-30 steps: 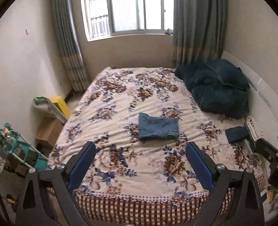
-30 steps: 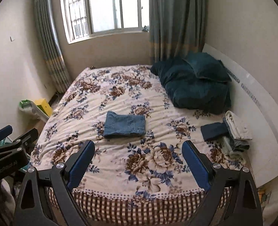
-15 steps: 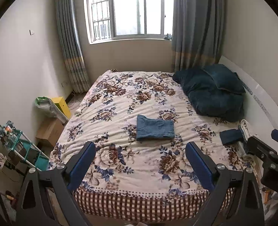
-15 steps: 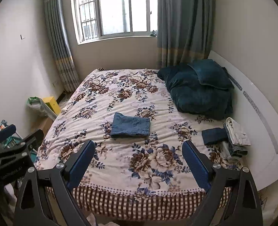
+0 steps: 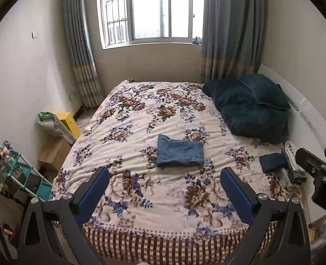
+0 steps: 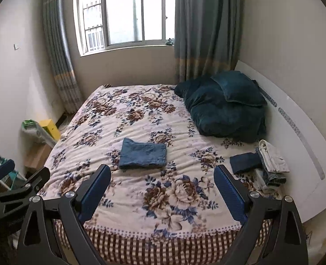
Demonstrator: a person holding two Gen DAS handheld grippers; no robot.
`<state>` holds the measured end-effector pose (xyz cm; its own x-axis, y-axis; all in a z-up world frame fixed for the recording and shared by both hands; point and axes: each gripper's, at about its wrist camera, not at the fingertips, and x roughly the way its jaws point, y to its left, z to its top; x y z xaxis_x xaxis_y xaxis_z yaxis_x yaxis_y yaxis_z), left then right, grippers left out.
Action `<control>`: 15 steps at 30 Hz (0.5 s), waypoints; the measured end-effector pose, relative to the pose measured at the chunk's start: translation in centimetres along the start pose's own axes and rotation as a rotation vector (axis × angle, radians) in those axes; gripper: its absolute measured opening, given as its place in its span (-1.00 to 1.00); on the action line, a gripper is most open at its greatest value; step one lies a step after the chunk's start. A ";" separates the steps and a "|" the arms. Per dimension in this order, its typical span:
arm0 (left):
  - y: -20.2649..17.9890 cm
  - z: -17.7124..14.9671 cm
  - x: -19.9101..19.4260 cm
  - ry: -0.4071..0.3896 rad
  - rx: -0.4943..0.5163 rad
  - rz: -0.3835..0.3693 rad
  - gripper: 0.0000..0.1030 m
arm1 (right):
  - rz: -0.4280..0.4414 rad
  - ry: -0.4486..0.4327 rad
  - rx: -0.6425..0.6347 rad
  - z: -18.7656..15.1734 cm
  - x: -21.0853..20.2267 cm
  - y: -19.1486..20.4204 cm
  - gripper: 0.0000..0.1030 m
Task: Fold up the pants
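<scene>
The blue denim pants (image 5: 180, 154) (image 6: 143, 156) lie folded into a neat rectangle in the middle of the floral bed cover (image 5: 140, 114) (image 6: 123, 128). Both grippers hover off the foot of the bed, well short of the pants. My left gripper (image 5: 164, 173) has its jaws wide and still opening, with nothing between them. My right gripper (image 6: 162, 169) is open and empty too. Each one shows at the edge of the other's view: the right gripper (image 5: 317, 172) at the far right, the left gripper (image 6: 15, 183) at the far left.
Dark teal pillows and a quilt (image 5: 251, 108) are heaped at the back right against a white headboard (image 6: 295, 119). A small pile of folded clothes (image 6: 262, 161) sits at the bed's right edge. A yellow box (image 5: 70, 121), a cardboard box and a teal rack (image 5: 19, 172) stand on the floor at left.
Both views have drawn back from the bed and tipped up, so more of the window and the bed's foot edge shows. The folded pants have not moved.
</scene>
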<state>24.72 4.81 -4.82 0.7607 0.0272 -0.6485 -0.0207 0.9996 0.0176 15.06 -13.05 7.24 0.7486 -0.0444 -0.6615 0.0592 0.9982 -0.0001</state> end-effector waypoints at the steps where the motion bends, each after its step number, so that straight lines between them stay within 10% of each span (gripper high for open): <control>1: -0.2 0.1 0.9 0.007 0.005 0.013 1.00 | 0.000 -0.004 0.001 0.2 0.8 0.0 0.92; 15: -1.2 1.3 10.8 0.086 0.025 0.075 1.00 | -0.078 0.057 -0.003 1.3 13.8 0.1 0.94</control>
<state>33.78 3.87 -10.86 0.6994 0.1025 -0.7074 -0.0582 0.9945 0.0866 26.25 -13.60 -0.96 0.7029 -0.1198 -0.7011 0.1138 0.9920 -0.0554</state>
